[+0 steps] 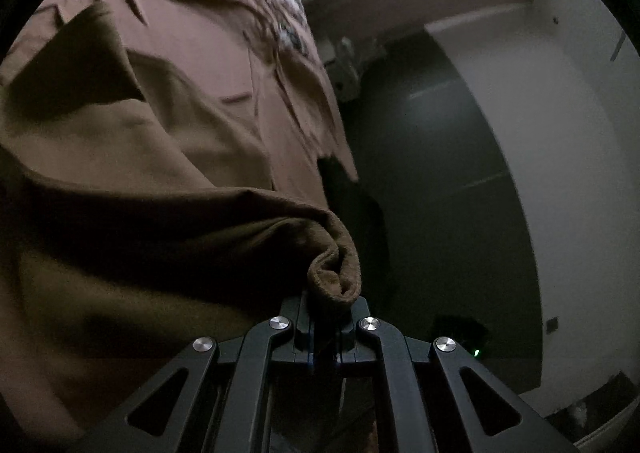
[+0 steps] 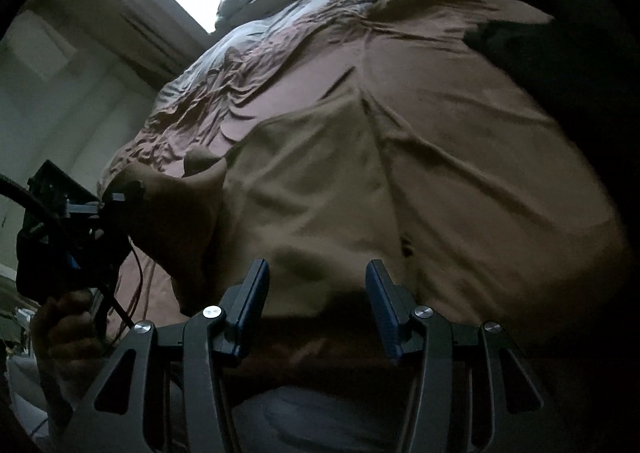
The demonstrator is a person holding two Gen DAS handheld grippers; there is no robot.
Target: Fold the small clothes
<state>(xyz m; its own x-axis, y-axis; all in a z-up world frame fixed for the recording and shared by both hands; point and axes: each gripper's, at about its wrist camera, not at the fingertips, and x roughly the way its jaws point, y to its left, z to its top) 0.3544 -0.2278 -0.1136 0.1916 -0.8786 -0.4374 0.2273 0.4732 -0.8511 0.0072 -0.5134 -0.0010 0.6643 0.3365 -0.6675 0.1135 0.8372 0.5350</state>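
Garment (image 1: 132, 237), brown, fills the left of the left-wrist frame; my left gripper (image 1: 330, 303) is clamped on its bunched corner. My right gripper (image 2: 316, 293) stands wide, lower center, holding nothing.

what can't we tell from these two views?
- Left wrist view: garment type; dim light, and its lower part runs off the frame edge.
- Left wrist view: how much cloth sits inside the left tongs; the bunched fold covers the tips.
- Right wrist view: whether the open right tongs touch the garment; shadow hides the gap.
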